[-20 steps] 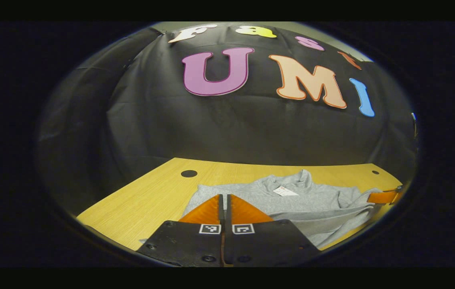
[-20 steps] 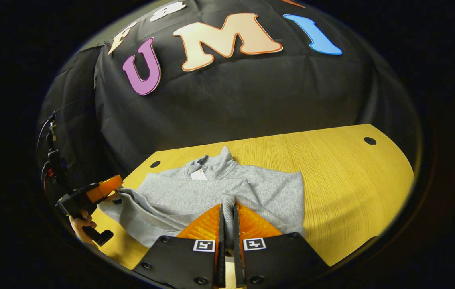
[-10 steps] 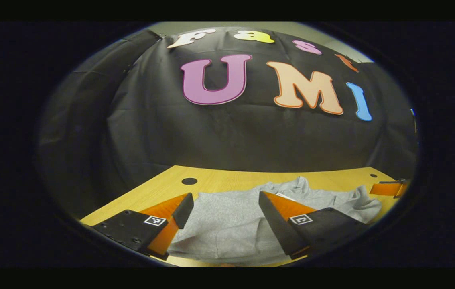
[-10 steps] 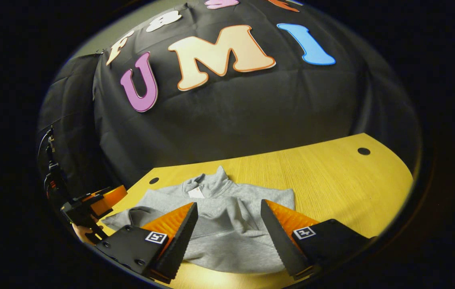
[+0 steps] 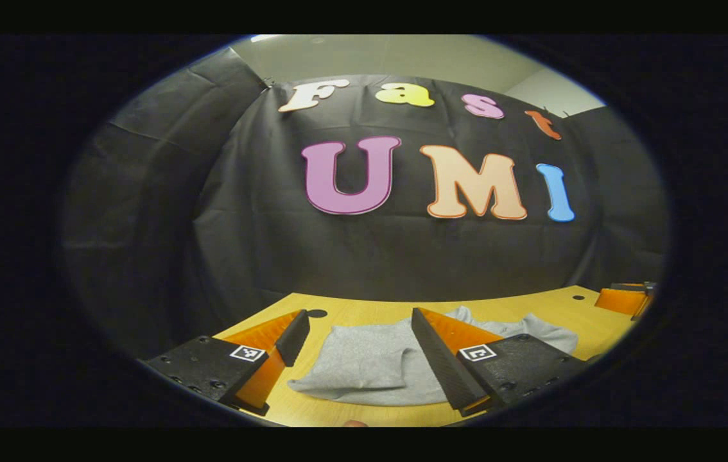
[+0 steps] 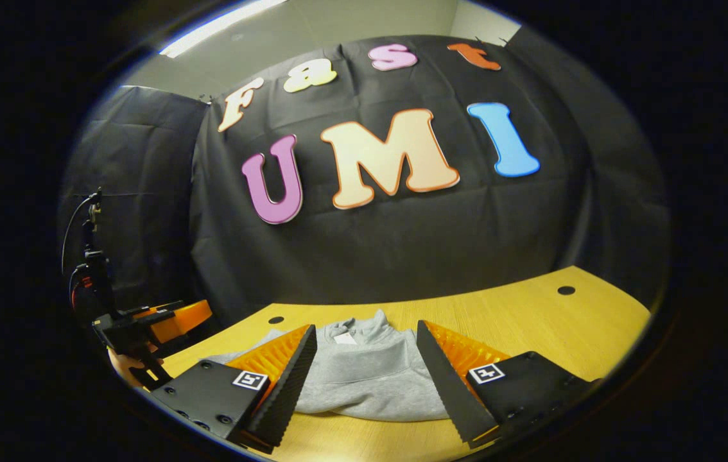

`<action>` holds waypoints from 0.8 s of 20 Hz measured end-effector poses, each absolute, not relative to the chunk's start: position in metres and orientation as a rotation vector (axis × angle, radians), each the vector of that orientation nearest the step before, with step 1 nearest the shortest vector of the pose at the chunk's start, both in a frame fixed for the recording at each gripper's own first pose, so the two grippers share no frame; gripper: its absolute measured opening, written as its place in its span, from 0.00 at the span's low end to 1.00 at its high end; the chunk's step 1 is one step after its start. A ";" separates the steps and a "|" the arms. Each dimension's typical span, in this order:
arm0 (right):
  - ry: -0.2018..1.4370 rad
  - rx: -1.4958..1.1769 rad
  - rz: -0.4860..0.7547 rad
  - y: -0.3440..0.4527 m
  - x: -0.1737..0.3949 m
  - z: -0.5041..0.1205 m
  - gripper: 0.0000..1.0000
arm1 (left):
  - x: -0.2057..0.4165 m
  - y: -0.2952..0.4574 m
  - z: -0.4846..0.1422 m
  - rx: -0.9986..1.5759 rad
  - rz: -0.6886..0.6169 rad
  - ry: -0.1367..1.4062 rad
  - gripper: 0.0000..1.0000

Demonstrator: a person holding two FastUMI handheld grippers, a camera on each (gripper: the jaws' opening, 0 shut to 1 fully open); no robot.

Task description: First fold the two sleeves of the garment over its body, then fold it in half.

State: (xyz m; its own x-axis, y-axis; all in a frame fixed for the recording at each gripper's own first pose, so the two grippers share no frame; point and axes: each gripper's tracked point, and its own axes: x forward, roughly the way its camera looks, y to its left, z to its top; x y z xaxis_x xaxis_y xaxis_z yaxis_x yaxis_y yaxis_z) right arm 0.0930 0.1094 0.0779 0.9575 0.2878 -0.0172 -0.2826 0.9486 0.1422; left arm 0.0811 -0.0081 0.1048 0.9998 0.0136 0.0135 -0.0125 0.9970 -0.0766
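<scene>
A grey sweatshirt [image 6: 364, 378] lies folded into a compact bundle on the wooden table [image 6: 531, 321], collar toward the back wall. My right gripper [image 6: 364, 359] hovers open above and in front of it, nothing between its fingers. In the left gripper view the same grey sweatshirt [image 5: 364, 362] lies flat on the table [image 5: 351, 308], and my left gripper [image 5: 357, 343] stands open over its near edge, holding nothing. The left gripper [image 6: 165, 324] also shows at the left edge of the right gripper view, held by a hand. The right gripper [image 5: 624, 298] shows at the right edge of the left gripper view.
The table has small round cable holes [image 6: 566, 290] near its back corners, another hole [image 5: 317, 314] behind the garment. A stand with cables [image 6: 88, 269] rises at the left. Bare tabletop lies to the right of the garment.
Both grippers went from shut on the sweatshirt's hem to open, letting it go, then drew back and tilted up from the garment, which now lies folded in half.
</scene>
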 end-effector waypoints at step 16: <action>-0.110 0.149 0.254 0.083 -0.014 0.047 0.97 | -0.029 0.004 0.059 -0.063 0.087 -0.088 0.92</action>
